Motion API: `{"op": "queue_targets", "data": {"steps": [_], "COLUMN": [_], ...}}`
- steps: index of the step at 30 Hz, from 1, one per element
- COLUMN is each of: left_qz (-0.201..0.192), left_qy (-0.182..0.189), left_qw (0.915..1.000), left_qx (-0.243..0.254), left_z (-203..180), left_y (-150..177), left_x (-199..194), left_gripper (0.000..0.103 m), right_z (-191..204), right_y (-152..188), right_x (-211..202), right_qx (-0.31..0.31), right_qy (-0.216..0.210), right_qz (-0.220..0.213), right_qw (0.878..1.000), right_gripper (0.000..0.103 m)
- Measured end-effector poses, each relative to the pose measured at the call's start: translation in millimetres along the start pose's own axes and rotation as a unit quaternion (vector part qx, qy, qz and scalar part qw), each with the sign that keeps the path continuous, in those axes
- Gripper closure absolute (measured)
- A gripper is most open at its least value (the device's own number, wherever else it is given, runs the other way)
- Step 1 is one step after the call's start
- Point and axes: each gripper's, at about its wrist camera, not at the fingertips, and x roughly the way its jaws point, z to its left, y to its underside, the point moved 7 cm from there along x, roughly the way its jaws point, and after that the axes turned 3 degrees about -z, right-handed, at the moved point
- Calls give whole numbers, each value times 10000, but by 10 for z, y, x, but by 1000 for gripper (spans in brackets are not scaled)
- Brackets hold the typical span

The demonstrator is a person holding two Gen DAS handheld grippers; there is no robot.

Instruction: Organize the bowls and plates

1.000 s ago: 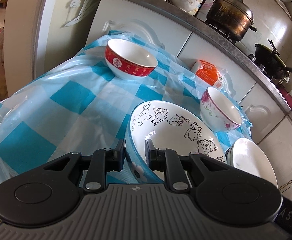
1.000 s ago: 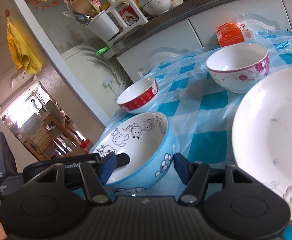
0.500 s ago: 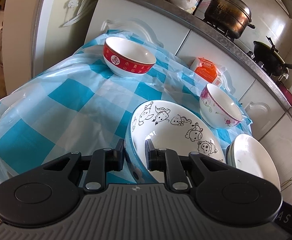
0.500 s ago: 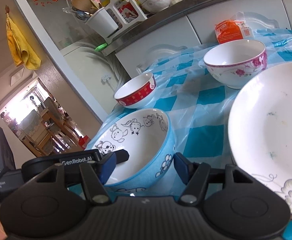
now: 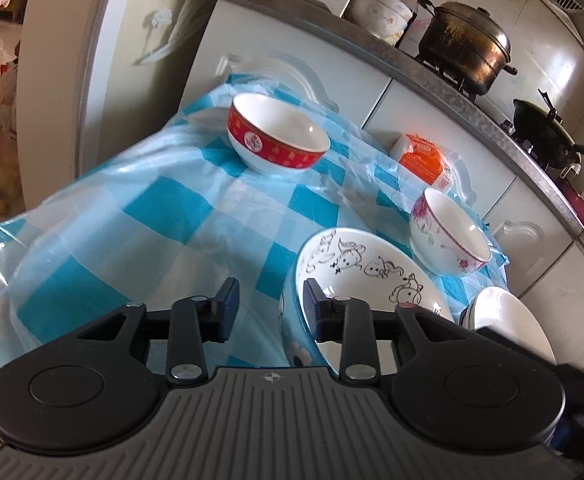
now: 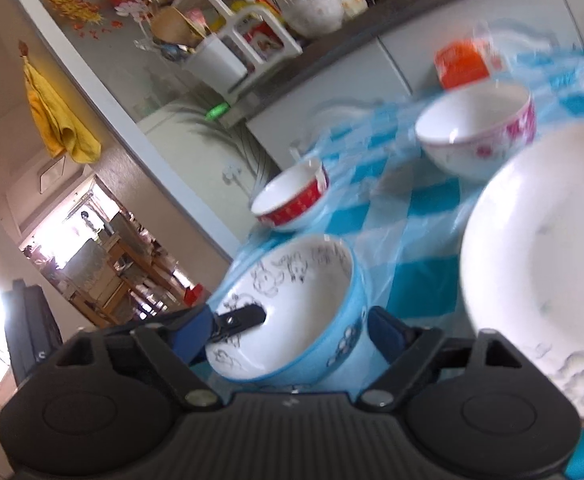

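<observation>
A blue cartoon bowl [image 5: 376, 280] stands on the checked cloth. My left gripper [image 5: 270, 312] is open, its right finger inside the bowl's near rim and its left finger outside, apart from it. The bowl also shows in the right wrist view [image 6: 292, 316], between the fingers of my open right gripper [image 6: 288, 334], with the left gripper's finger over its rim. A red bowl [image 5: 278, 138], a pink-flowered bowl [image 5: 448, 236] and a white plate [image 5: 508, 324] stand around it. The plate [image 6: 548, 268] fills the right wrist view's right side.
An orange packet [image 5: 424, 158] lies at the table's far edge against white cabinets [image 5: 432, 120]. A pot [image 5: 464, 52] and a wok [image 5: 548, 132] stand on the counter. A doorway opens at the left [image 6: 92, 256].
My left gripper has opened off the cartoon bowl's rim; it was shut on it before. The right wrist view has shifted and blurred, with the bowl closer between its fingers.
</observation>
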Motion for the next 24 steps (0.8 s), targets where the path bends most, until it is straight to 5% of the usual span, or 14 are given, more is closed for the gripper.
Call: {"op": "queue_targets", "data": {"steps": [8,15,24], "left_qz": [-183,-261,-394], "left_qy": [153,372,406], "left_qw": [9997,9988,9972], "left_qx": [-20,193,480], "left_z": [-24,-214,-517], "left_y": [-98,-102,-99], "left_x": [-242,-441,-630], "left_gripper": [34,4,0], "right_z": [-74,-238,-501], "right_y": [-204,-276,-344], "right_x": [-395,-719,-1056], "right_qx": [-12,-164,-715], "right_qy": [172,837,2444], "right_qz": [-481,-719,-883], "right_qw": [9987,9938,9630], "right_gripper": [1,1,1]}}
